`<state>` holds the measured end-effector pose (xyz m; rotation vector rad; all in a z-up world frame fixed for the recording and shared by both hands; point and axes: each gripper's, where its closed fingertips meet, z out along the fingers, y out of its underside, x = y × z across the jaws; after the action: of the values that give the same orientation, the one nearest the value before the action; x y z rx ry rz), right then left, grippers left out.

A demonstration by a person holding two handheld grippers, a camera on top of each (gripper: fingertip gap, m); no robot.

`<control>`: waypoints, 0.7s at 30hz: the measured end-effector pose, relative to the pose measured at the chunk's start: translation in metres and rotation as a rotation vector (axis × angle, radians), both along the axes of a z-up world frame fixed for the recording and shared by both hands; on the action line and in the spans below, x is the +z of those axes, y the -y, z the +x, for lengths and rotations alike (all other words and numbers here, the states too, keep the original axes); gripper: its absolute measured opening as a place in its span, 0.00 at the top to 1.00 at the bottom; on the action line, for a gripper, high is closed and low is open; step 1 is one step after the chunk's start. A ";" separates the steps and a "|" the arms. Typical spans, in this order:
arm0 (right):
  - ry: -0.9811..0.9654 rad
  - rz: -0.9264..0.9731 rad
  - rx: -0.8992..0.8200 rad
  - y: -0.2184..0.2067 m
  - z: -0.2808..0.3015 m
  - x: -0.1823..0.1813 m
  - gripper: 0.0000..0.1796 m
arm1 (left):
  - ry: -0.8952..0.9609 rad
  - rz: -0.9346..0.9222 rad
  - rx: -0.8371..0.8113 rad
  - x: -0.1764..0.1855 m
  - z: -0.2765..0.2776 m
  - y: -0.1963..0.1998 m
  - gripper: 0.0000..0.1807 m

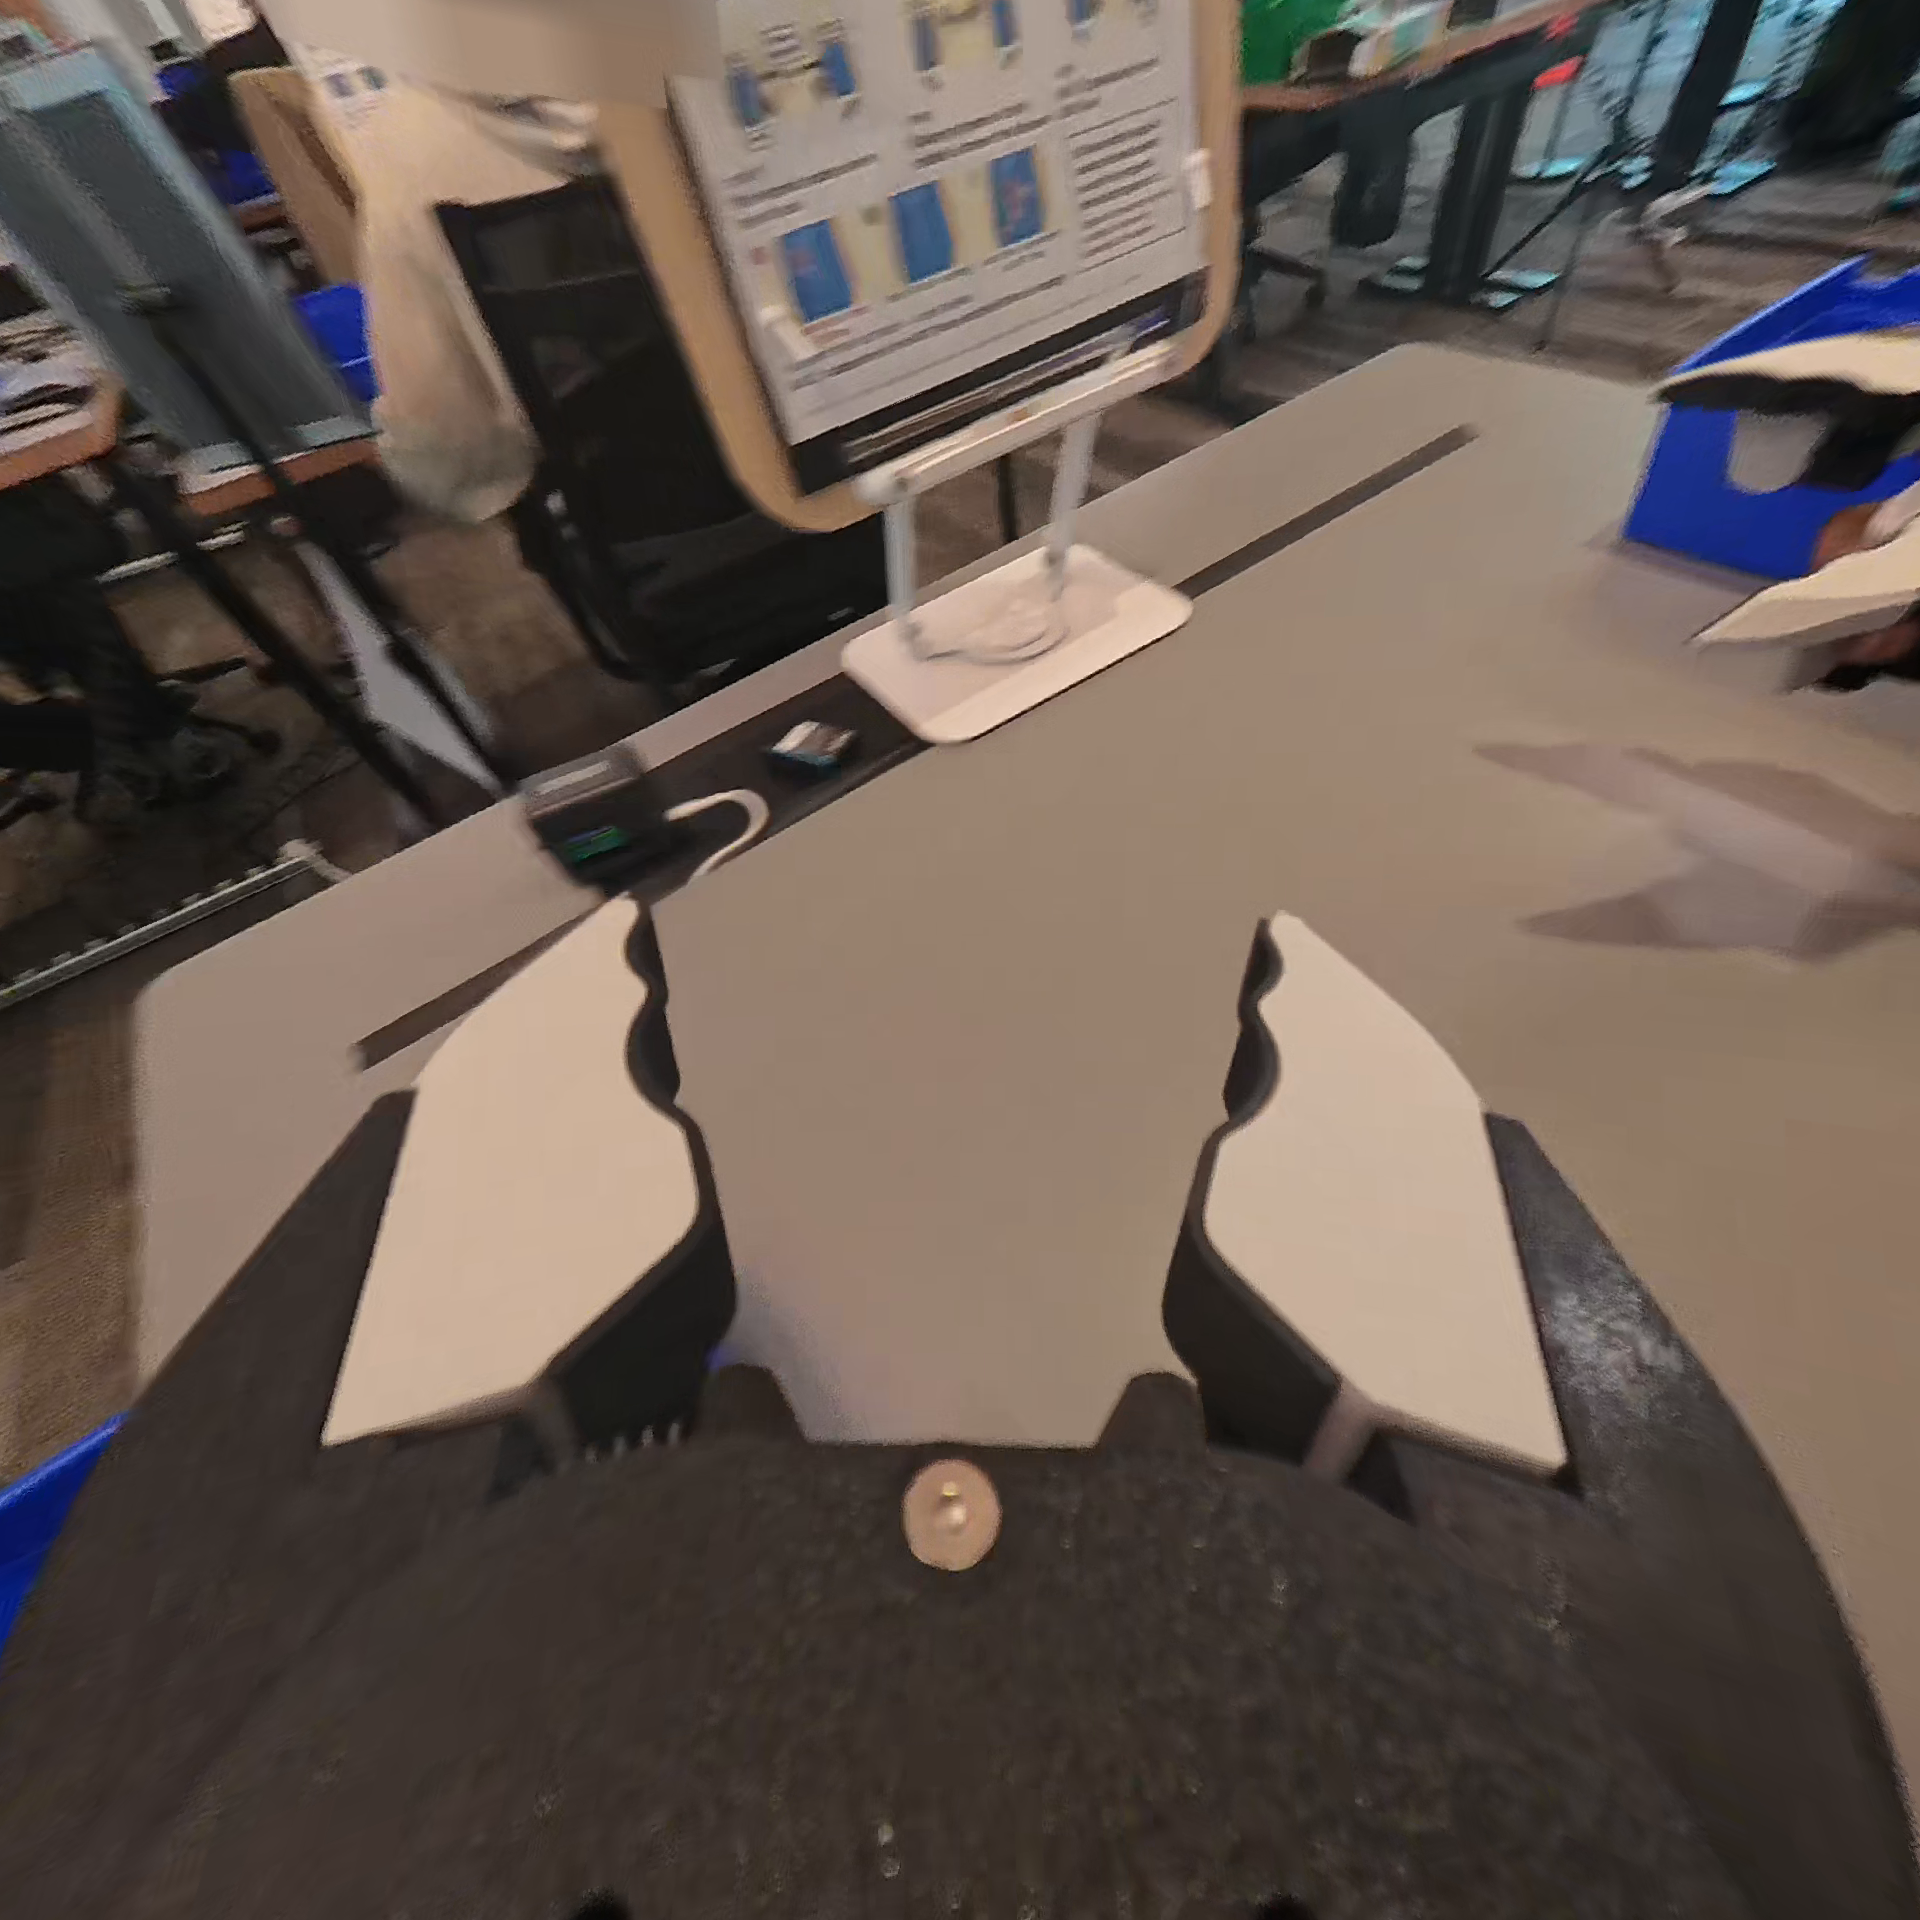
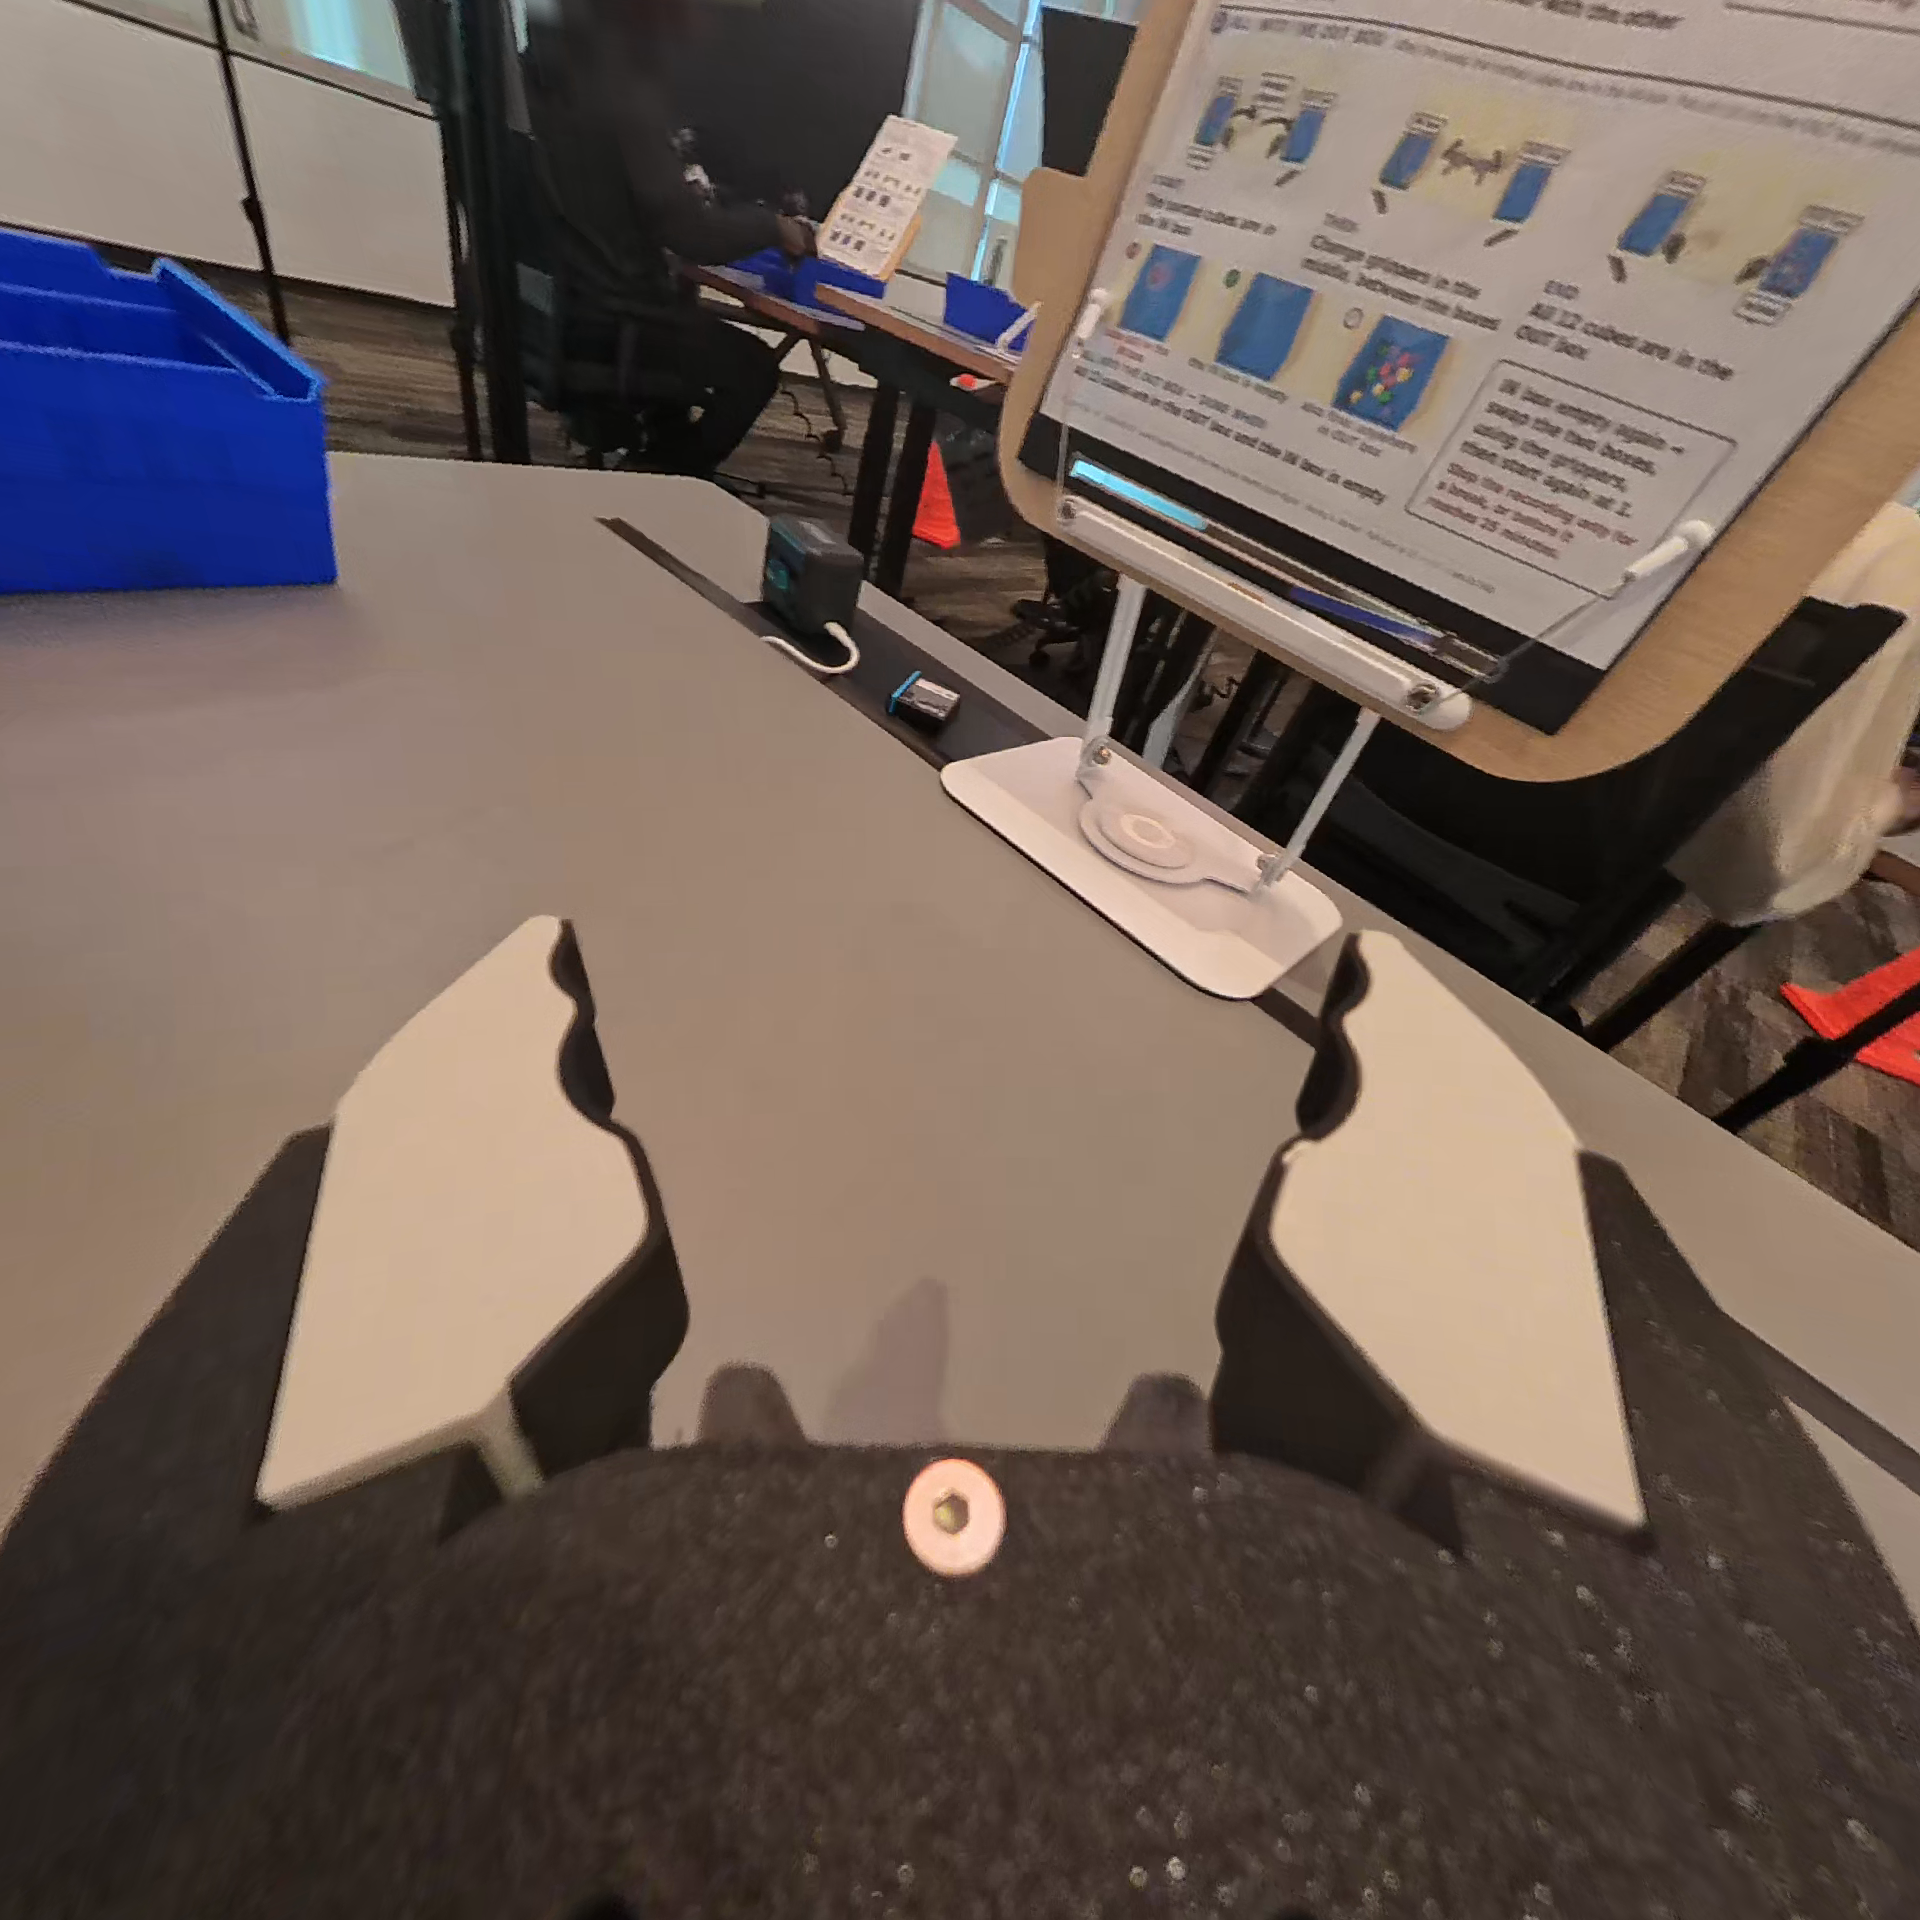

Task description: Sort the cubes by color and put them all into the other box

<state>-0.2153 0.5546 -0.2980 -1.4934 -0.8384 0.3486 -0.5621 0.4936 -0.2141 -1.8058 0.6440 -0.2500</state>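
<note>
No cubes show in either view. My left gripper (image 1: 951, 920) is open and empty, held above the bare grey table (image 1: 1039, 1039). A blue box (image 1: 1766, 488) stands at the right edge of the left wrist view, with the other gripper's white fingers (image 1: 1808, 603) in front of it. A sliver of another blue box (image 1: 52, 1507) shows at the lower left. My right gripper (image 2: 961, 935) is open and empty above the grey table (image 2: 416, 779). A blue box (image 2: 156, 436) stands at the far left of the right wrist view; its inside is hidden.
An instruction board on a white stand (image 1: 1018, 644), also in the right wrist view (image 2: 1143, 883), stands on the table's far edge. A small black charger with a white cable (image 2: 810, 582) and a small battery (image 2: 925, 701) lie in the table's dark groove. A person sits at another desk behind.
</note>
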 end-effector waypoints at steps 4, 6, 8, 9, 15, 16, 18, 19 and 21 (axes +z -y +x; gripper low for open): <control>0.032 -0.002 0.059 0.006 -0.013 -0.008 0.32 | -0.073 -0.050 0.066 0.000 -0.083 0.011 0.50; 0.054 -0.011 0.078 0.008 -0.019 -0.014 0.32 | -0.081 -0.094 0.086 -0.008 -0.118 0.014 0.51; 0.071 -0.010 0.089 0.010 -0.024 -0.017 0.33 | -0.082 -0.142 0.124 -0.022 -0.148 0.013 0.51; 0.077 -0.010 0.090 0.011 -0.026 -0.018 0.33 | -0.077 -0.169 0.143 -0.032 -0.159 0.012 0.51; 0.113 -0.040 0.101 0.012 -0.041 -0.032 0.34 | -0.081 -0.262 0.221 -0.092 -0.185 0.007 0.54; 0.125 -0.050 0.100 0.011 -0.043 -0.036 0.34 | -0.089 -0.279 0.233 -0.101 -0.188 0.006 0.54; 0.143 -0.067 0.098 0.011 -0.047 -0.041 0.34 | -0.111 -0.315 0.255 -0.118 -0.193 0.002 0.55; 0.148 -0.072 0.095 0.012 -0.048 -0.042 0.34 | -0.117 -0.333 0.260 -0.125 -0.195 0.001 0.56; 0.148 -0.086 0.094 0.013 -0.050 -0.044 0.34 | -0.119 -0.374 0.251 -0.138 -0.194 -0.001 0.59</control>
<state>-0.2657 0.5419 -0.3418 -1.5768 -1.0246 0.3506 -0.7559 0.4949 -0.3517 -2.2523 0.4657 -0.0970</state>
